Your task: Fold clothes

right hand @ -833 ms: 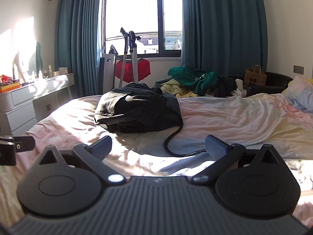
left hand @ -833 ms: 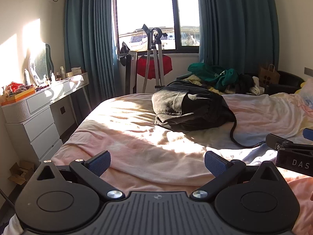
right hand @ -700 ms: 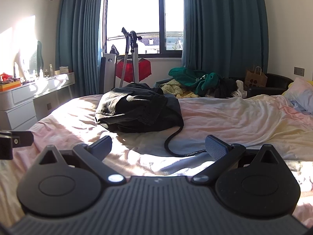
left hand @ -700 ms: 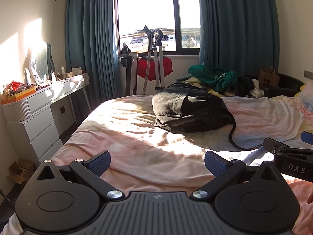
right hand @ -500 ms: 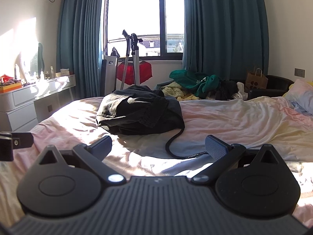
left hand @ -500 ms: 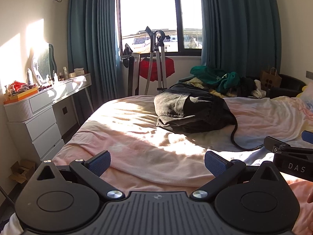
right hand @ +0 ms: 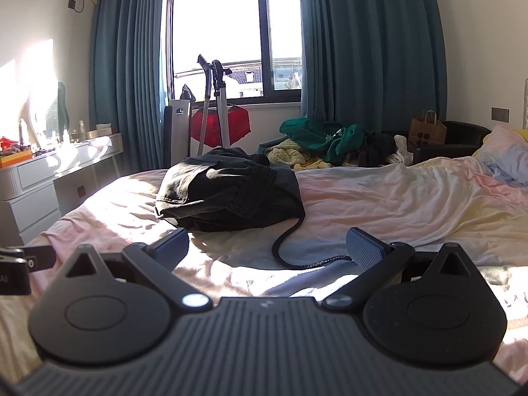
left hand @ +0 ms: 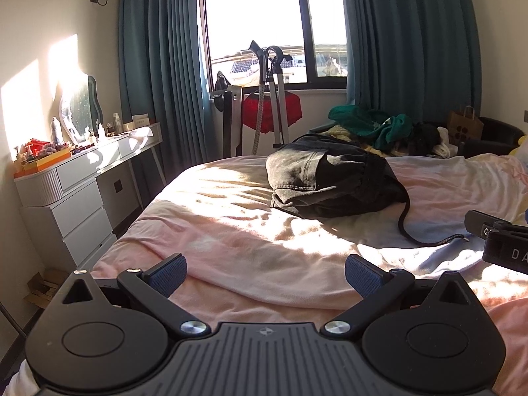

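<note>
A dark grey-black garment [left hand: 333,181] lies bunched in a heap on the pink bedsheet [left hand: 250,241], toward the far side of the bed; a black drawstring [left hand: 415,231] trails from it. In the right wrist view the same heap [right hand: 231,194] sits ahead, its cord [right hand: 290,247] curling toward the fingers. My left gripper [left hand: 265,272] is open and empty, low over the near sheet. My right gripper [right hand: 267,247] is open and empty too. Both are well short of the garment. The right tool's edge [left hand: 498,241] shows at the left view's right side.
A white dresser [left hand: 76,194] with clutter stands left of the bed. Beyond the bed are a garment steamer [left hand: 267,99], a pile of green and yellow clothes [right hand: 316,142], a paper bag [right hand: 425,130] and a dark chair. A pillow [right hand: 505,155] lies far right.
Both views have drifted slightly, so the room and garment sit a little lower and further right. Both grippers stay open; the garment has not moved.
</note>
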`<state>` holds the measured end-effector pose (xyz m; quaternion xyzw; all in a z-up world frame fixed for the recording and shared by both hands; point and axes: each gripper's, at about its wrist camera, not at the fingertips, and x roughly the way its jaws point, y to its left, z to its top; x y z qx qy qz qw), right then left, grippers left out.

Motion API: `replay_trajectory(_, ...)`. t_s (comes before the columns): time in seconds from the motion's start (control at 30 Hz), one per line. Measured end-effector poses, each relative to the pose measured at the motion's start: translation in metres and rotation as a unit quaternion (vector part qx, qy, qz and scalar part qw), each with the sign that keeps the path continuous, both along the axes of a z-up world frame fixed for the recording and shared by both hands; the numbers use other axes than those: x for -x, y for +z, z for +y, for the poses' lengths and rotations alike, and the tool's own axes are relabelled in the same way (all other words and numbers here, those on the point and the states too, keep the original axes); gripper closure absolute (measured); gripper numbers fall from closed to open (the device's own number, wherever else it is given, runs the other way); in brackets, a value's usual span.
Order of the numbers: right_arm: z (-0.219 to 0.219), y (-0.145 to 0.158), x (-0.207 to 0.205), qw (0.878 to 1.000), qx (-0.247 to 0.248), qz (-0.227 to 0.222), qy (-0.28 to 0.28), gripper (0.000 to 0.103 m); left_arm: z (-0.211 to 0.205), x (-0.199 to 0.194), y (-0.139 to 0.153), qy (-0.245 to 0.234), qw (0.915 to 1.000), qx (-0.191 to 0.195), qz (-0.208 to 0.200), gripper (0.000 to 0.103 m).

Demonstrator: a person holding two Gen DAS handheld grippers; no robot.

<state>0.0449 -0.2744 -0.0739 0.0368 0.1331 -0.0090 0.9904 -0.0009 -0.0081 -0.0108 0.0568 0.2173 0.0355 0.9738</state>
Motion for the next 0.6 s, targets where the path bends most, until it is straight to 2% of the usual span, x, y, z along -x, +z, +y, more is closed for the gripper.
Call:
replay_trajectory(0.37, -0.01, 0.003, -0.001, 1.0, -0.016, -0.005, -0.006, 0.0, -0.001, -0.007, -0.005, 0.003, 1.0, 0.001, -0.004, 0.0)
replay_trajectory(0.6, -0.019, 0.009, 0.003, 0.999, -0.001, -0.028, -0.03, 0.0, -0.005, -0.013, -0.003, -0.001, 0.9998, 0.002, -0.018, 0.0)
